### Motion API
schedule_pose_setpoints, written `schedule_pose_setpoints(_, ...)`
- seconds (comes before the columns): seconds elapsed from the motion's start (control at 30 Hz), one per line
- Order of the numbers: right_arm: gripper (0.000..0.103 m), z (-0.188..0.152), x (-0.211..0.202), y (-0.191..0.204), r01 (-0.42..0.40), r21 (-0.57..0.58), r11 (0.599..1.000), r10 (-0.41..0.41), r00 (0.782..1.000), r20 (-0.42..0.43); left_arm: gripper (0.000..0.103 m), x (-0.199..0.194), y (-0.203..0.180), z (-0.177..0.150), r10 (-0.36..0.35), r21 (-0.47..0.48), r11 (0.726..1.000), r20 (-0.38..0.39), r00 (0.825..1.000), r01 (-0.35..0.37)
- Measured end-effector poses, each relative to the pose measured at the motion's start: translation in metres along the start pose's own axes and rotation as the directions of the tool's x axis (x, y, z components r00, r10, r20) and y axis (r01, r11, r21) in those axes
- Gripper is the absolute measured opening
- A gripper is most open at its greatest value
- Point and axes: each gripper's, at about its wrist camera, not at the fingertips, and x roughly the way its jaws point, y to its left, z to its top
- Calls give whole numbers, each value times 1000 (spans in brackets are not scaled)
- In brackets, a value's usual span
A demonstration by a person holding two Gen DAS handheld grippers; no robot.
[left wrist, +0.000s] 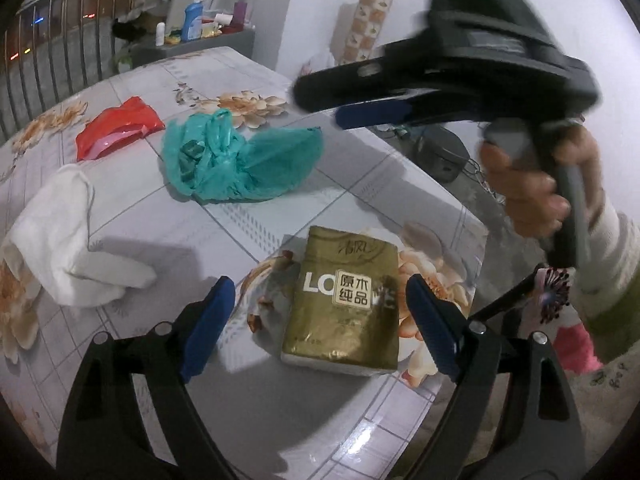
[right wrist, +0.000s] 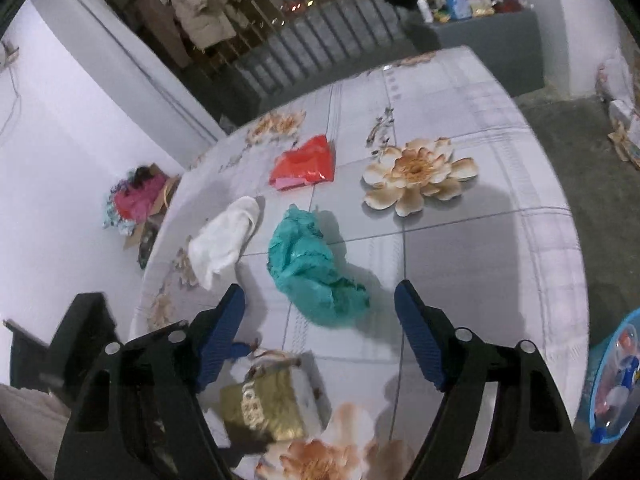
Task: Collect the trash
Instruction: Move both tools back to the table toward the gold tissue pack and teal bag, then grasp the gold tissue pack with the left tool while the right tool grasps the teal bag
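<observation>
Hovering over the flowered table [left wrist: 280,420], I have my left gripper [left wrist: 320,320] spread wide and empty, with the gold tissue pack [left wrist: 344,300] lying flat between its blue pads, untouched. I judge this framing is deliberate: a square pack wants a wide, centred straddle. My right gripper [right wrist: 320,336] is also gaping and holds nothing; the crumpled teal bag [right wrist: 316,272] sits just ahead of its jaws, slightly inside the gap. Beyond those jaws and to their left lie the white cloth [right wrist: 224,240] and the red bag [right wrist: 304,164], apart from each other. At the far right edge I glimpse a blue basket [right wrist: 612,380], likely the bin.
</observation>
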Motion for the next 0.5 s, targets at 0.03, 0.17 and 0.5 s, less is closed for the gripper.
schedule_pose_setpoints(0.03,72,2,7,-2,-7,2,1000,7,1000,-20,83,-1,2,-1,-2,-10,1000,5,1000,2)
schedule_pose_setpoints(0.17,50,4,28,-8,-29,22,999,31,996,-80,83,-8,18,-7,-18,-86,996,31,999,20)
schedule_pose_setpoints(0.5,29,-20,-3,-22,53,97,994,-50,998,-35,83,-2,33,-6,-77,-148,986,31,997,81)
